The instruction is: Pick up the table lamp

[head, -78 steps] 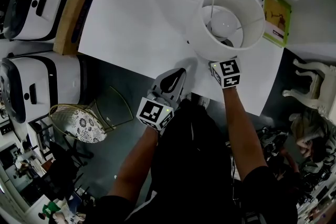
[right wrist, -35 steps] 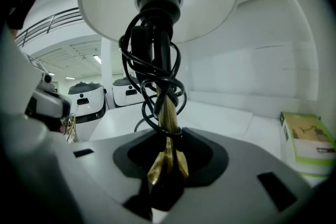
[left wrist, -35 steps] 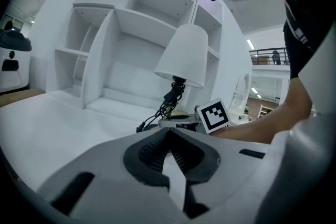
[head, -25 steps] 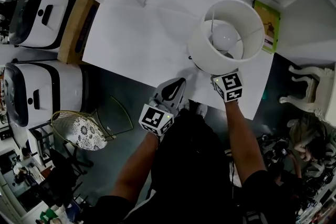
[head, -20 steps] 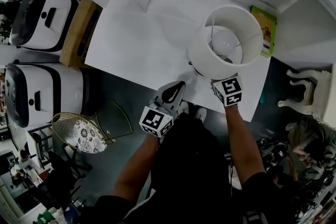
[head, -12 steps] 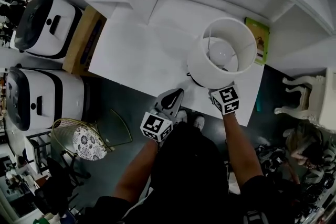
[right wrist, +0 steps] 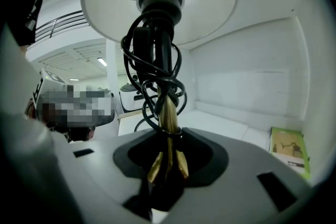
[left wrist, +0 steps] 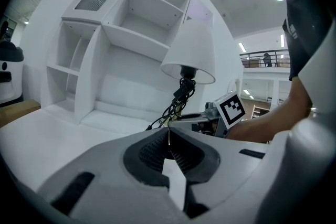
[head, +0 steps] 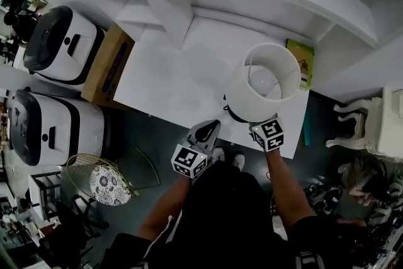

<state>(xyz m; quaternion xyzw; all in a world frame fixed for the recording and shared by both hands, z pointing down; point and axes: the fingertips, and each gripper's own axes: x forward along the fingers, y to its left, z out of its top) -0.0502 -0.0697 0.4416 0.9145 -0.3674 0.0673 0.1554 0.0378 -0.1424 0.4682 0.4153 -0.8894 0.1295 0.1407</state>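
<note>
The table lamp [head: 263,82] has a white drum shade, a brass stem [right wrist: 167,113] and a black cord [right wrist: 153,68] wound round that stem. It stands at the front right of the white table [head: 167,75]. My right gripper [head: 259,124] sits just under the shade's near side, and in the right gripper view my right gripper [right wrist: 167,165] is shut on the brass stem. My left gripper [head: 211,126] hovers at the table's front edge, left of the lamp. The left gripper view shows my left gripper [left wrist: 169,139] shut with nothing in it and the lamp [left wrist: 188,55] ahead to the right.
A green book [head: 300,63] lies right of the lamp by the wall. White shelving [left wrist: 121,34] rises behind the table. A cardboard box [head: 108,66] and two white machines [head: 60,41] stand to the left. A gold wire stool [head: 107,181] is on the floor.
The head camera has pulled back and up, so everything looks smaller and lower in the frame. Both grippers keep their places relative to the lamp and the table.
</note>
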